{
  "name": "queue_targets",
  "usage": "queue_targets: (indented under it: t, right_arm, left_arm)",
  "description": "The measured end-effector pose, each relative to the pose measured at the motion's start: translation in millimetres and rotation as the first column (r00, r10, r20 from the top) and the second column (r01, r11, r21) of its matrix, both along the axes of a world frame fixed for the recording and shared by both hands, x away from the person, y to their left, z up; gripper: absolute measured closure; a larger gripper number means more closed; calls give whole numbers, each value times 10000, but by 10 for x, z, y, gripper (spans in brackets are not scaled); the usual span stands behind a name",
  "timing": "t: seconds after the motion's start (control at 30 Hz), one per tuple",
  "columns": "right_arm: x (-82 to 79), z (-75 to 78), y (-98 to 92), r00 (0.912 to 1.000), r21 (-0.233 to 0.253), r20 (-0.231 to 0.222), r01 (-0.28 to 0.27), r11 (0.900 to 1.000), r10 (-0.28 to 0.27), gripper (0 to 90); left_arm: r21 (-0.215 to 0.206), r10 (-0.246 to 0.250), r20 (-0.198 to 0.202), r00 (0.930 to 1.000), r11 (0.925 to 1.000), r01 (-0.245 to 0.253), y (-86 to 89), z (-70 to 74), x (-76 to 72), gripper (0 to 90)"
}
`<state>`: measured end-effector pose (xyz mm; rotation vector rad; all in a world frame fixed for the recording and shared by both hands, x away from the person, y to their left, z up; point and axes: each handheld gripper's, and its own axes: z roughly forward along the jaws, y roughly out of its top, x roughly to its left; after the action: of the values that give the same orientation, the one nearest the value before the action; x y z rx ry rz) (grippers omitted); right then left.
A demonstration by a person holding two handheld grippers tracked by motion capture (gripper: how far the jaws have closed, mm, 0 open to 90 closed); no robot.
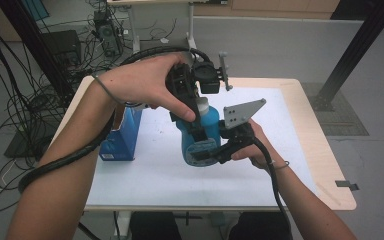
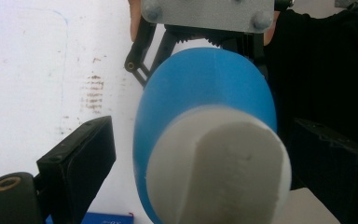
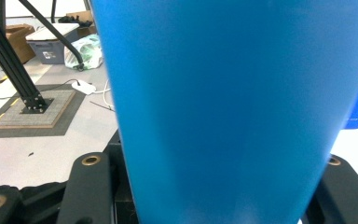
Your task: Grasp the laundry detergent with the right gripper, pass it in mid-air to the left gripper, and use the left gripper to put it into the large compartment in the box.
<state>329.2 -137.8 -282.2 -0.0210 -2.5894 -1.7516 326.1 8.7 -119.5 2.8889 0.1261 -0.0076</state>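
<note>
The right gripper (image 1: 219, 150) pinches the blue bottle (image 1: 200, 132) low on its body, above mid-table; the left gripper (image 2: 186, 186) has jaws spread either side of its white cap (image 2: 219, 168). No label writing is readable

A blue box (image 1: 121, 135) stands at the white table's (image 1: 155, 175) left edge.

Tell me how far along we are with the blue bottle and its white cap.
Done: the right gripper is clamped on the blue bottle, holding it up off the white mat. In hand: the left gripper has its jaws either side of the white cap, a gap showing on the left side. Left: closing on the cap and working it, since it sits on the bottle.
</note>
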Motion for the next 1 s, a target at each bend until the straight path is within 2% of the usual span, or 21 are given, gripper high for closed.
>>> queue_targets:
  t: [0.27, 1.0]
  right_arm:
    - [-4, -2, 15, 10000, -58, 1, -55, 10000, 55, 429]
    - [-4, 9, 42, 9999, -76, -18, -99, 9999, 99, 428]
  left_arm:
    - [-44, 27, -9, 10000, 10000, -27, 10, 8, -13, 90]
    - [151, -23, -11, 10000, 9999, 23, 5, -5, -11, 102]
